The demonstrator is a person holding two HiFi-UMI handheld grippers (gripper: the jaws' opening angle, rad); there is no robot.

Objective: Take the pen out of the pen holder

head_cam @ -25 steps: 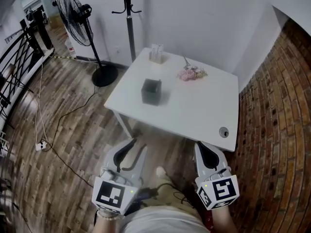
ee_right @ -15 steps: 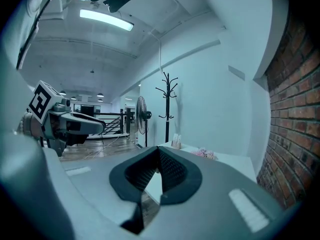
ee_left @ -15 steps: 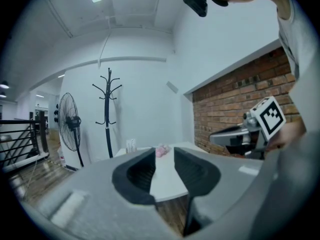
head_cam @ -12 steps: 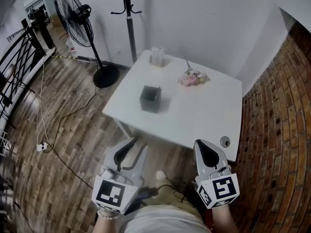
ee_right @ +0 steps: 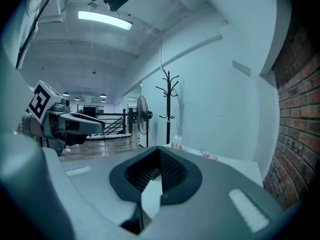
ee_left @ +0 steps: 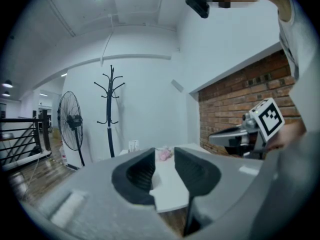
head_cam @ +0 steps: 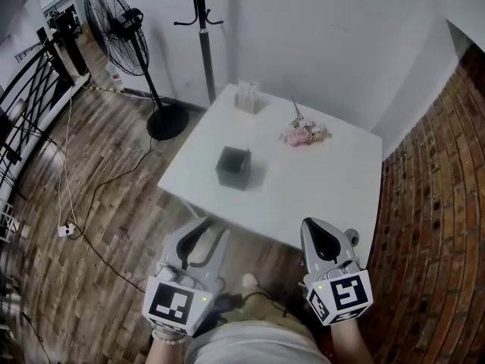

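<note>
- Moved since the earlier frames: the table (head_cam: 318, 180) sits lower and nearer in the head view. Both grippers have closed in on its near edge.
- Left gripper (head_cam: 212, 233): jaws apart, and they have just been opening. Nothing is between them. It hangs over the floor, short of the table edge.
- Right gripper (head_cam: 320, 227): jaws together at the tips, empty. It overlaps the near corner just beside the grommet (head_cam: 351, 236).
- Pen holder (head_cam: 233, 167): dark square cup, upright on the left half of the table. It is well apart from both grippers and untouched.
- Pen: judged to be inside the holder, but too small to make out.
- Other table items: pink flowers (head_cam: 305, 134) and a small pale rack (head_cam: 246, 97) at the far side, apart from the holder.
- Risk, tipping: the holder looks light and free-standing. A slanted pull on the pen, or a jaw clipping the rim, could topple it or drag it toward the left edge.
- Risk, slipping: a thin pen pinched off-centre may twist out of the pads.
- Risk, bracing: the right jaws would have to part before they could steady the holder.
- Room, table: bare tabletop on every side of the holder. The approach from the near edge is unobstructed.
- Room, left: fan (head_cam: 114, 17), coat stand (head_cam: 203, 44) and floor cable (head_cam: 106, 188), all clear of the reach.
- Room, right: the brick wall (head_cam: 439, 226) runs close beside the table, so there is less room on that side.
</note>
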